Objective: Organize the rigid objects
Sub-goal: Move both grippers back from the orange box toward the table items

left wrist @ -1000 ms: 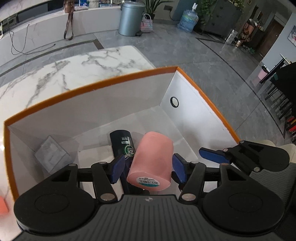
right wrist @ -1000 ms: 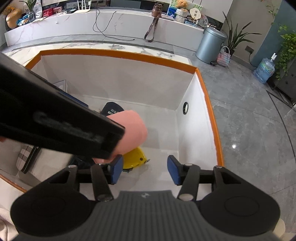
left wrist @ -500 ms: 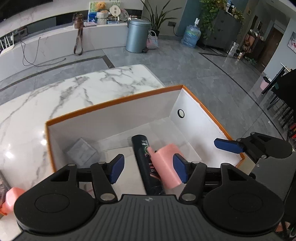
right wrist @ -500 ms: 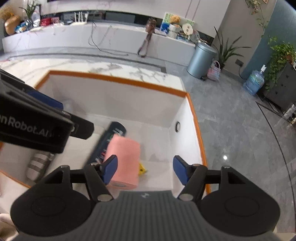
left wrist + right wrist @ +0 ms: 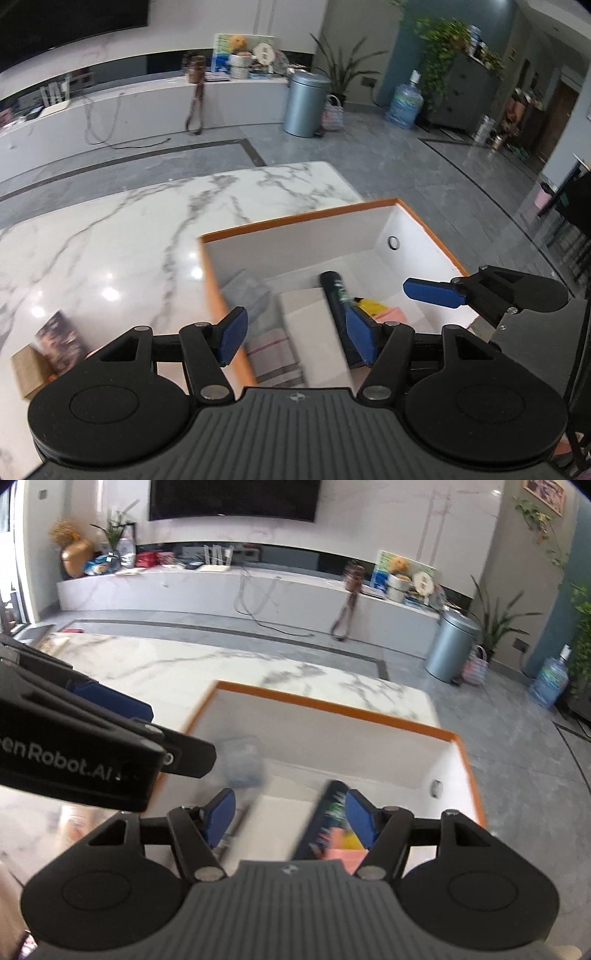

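Jaws of left hand-held gripper and right hand-held gripper stand apart, gripping nothing, above the box.

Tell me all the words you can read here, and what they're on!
"enRobot.AI": white letters on the side of the left tongs, start cut off by the picture's edge.
Dark bottle in the orange-rimmed box: green label, too blurred to read.
Shelf packages and poster: too small to read.
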`<state>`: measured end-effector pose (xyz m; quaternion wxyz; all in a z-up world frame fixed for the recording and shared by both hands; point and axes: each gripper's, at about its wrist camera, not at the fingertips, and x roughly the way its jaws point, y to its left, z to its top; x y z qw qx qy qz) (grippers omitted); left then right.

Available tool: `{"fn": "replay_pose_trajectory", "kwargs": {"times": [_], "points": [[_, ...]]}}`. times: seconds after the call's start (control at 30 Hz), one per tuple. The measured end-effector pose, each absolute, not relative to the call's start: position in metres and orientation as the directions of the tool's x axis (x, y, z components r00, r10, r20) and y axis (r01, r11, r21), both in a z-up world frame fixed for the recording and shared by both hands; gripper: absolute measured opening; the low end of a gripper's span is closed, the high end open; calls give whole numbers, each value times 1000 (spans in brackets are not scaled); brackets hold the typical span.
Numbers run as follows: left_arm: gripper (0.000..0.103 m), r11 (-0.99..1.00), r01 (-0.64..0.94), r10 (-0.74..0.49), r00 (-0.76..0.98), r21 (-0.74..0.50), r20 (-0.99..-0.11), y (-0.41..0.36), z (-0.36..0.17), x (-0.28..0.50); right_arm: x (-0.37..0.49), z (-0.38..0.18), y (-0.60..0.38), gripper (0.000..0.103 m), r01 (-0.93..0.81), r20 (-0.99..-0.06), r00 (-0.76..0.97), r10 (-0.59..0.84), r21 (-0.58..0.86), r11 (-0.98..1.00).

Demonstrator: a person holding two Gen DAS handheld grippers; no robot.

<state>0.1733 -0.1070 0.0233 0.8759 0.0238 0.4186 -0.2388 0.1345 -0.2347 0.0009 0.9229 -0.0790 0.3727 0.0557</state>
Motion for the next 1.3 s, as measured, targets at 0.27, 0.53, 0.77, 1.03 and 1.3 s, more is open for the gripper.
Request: {"fn": "replay_pose_trajectory", "kwargs": {"times": [0.27,0.53,0.77,1.03,1.3], "points": [[70,927,343,-331,561,-152,-759,-48,16,163,129,3,-184,62,-261,-695,705,143,-67,963],[70,961,218,-266,539,-172,-799,7,-10,161,120,-4,-144,55,-352,-711,667,222,-38,935],[67,970,134,-244,509,-204,-826,42,-33,152,121,-21,-121,48,-392,-737,625,259,-9,920],[63,969,20,-228,459,-247,-859,64,-66,153,124,-48,-98,40,-438,-776,556,300,34,899],[58,973,-10,-207,421,-233,-883,73,-81,155,137,-86,-71,45,-471,-867,391,309,100,876]]}}
